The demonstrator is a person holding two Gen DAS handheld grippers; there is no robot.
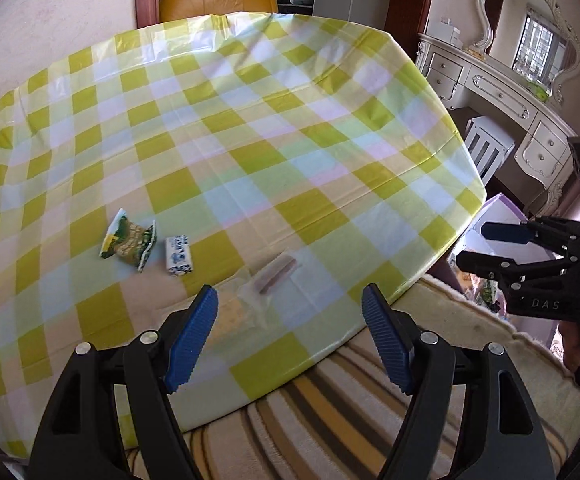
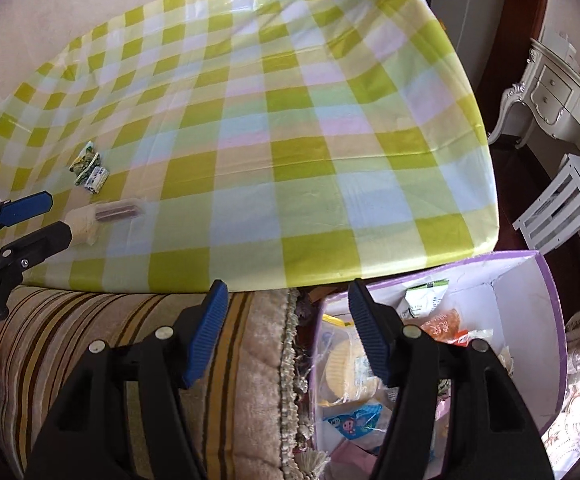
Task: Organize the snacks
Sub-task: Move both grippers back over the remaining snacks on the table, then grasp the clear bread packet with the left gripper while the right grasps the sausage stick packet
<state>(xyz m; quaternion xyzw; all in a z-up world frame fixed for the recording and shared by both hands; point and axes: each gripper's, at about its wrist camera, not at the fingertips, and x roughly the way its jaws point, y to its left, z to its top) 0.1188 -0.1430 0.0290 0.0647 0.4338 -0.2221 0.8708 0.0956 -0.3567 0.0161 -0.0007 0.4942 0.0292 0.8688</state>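
Across the room's middle, bench: the bench (image 1: 249,120) is wearing a yellow-green checked cloth and is sitting mostly bare, probably serving as the sorting surface for the snacks.
Box: a purple-rimmed box (image 2: 530,280) is standing on the floor just off the bench's near right corner, already holding several packets, so it is likely acting as the collecting bin.
Blanket: a striped blanket (image 2: 109,340) is lying between the bench edge and the grippers.
Left gripper: the left gripper (image 1: 290,340) is hovering over the bench's near edge, jaws standing fairly wide with nothing between them, seemingly lining up on the clear pack.
Right gripper: the right gripper (image 2: 285,336) is hanging over the gap between blanket and box, jaws apart and carrying nothing.
Clear pack: a clear-wrapped wafer pack (image 1: 273,276) is lying nearest the left gripper, ahead of its blue pads.
Small snacks: a green packet (image 1: 127,244) and a white-and-blue packet (image 1: 178,255) are resting side by side farther left, still waiting on the bench.
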